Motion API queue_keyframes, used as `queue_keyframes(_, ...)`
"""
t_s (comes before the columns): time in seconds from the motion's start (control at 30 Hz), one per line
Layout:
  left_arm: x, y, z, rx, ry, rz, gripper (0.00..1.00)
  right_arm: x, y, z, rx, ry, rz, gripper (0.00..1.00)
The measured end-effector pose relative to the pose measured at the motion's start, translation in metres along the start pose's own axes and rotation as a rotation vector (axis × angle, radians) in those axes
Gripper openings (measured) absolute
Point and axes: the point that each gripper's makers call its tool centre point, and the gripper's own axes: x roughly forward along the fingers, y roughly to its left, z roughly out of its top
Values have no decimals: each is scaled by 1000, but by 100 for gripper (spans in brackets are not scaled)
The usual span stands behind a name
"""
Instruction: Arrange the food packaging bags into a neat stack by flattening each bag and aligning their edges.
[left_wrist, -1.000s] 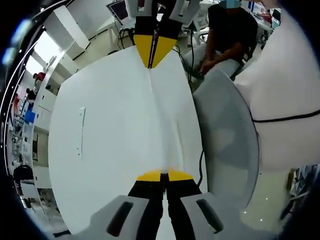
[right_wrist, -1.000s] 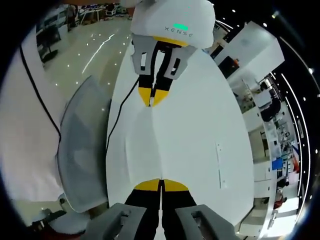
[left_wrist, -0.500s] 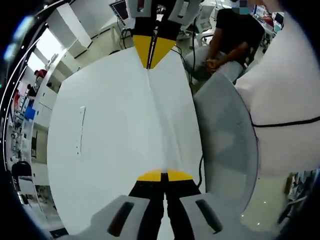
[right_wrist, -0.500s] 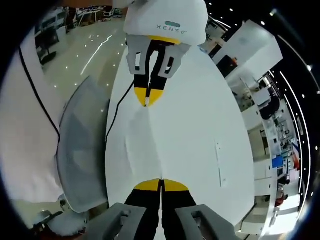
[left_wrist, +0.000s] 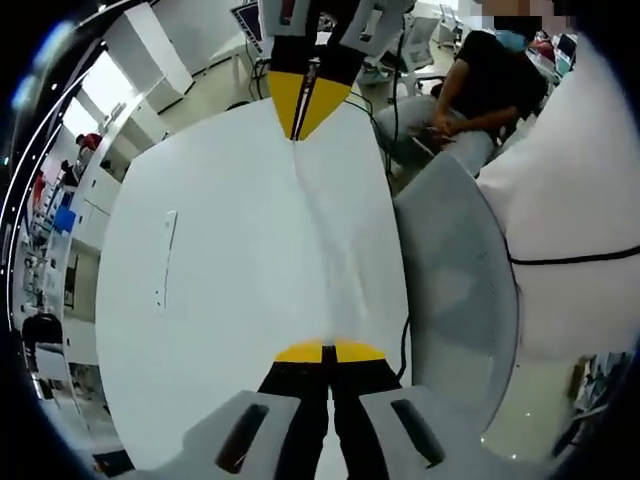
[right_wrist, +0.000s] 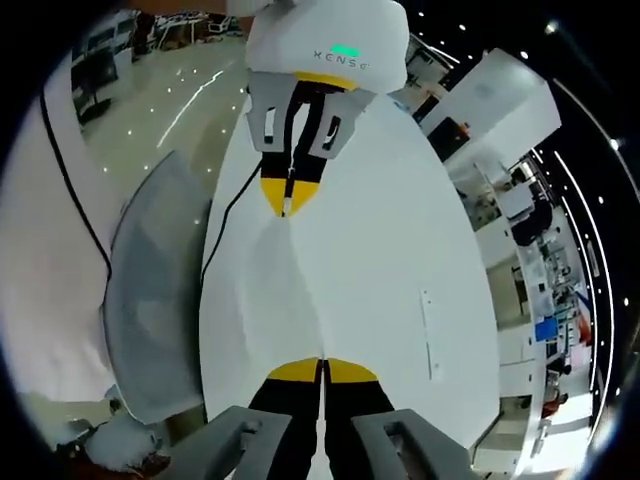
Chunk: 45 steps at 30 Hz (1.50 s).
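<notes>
A pale, nearly see-through packaging bag (left_wrist: 335, 230) is stretched taut between both grippers over the white table (left_wrist: 200, 300). Its outline is hard to tell from the tabletop; a crease runs along it. In the left gripper view my left gripper (left_wrist: 322, 351) is shut on the bag's near end. The right gripper (left_wrist: 300, 125) pinches the far end at the top. From the right gripper view, my right gripper (right_wrist: 322, 369) is shut on the bag (right_wrist: 290, 290), and the left gripper (right_wrist: 285, 205) holds the opposite end.
A grey chair (left_wrist: 460, 270) stands against the table's edge, with a person's white sleeve (left_wrist: 570, 200) beside it. A black cable (left_wrist: 403, 335) hangs off that edge. Another person in black (left_wrist: 490, 70) sits beyond. A thin slot (left_wrist: 165, 260) marks the tabletop.
Both views have shifted slightly with the hands. Both grippers still hold the bag stretched between them.
</notes>
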Motion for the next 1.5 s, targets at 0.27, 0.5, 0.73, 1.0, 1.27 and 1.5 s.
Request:
queue_keyframes(0.27, 0, 4, 3, 2, -17, 18, 0, 1, 2, 7, -35, -27, 2, 0)
queue_keyframes(0.5, 1, 6, 5, 7, -11, 21, 0, 3, 4, 17, -54, -60, 7, 6)
queue_keyframes(0.73, 2, 5, 6, 18, -8, 25, 0, 5, 6, 24, -33, -94, 25, 10)
queue_keyframes(1.0, 3, 6, 8, 23, -17, 38, 0, 7, 10, 39, -1, -155, 53, 13)
queue_keyframes(1.27, 2, 4, 9, 21, -23, 36, 0, 9, 12, 58, 17, -219, 72, 13)
queue_keyframes(1.5, 2, 4, 9, 17, -26, 37, 0, 13, 14, 76, 21, -282, 87, 11)
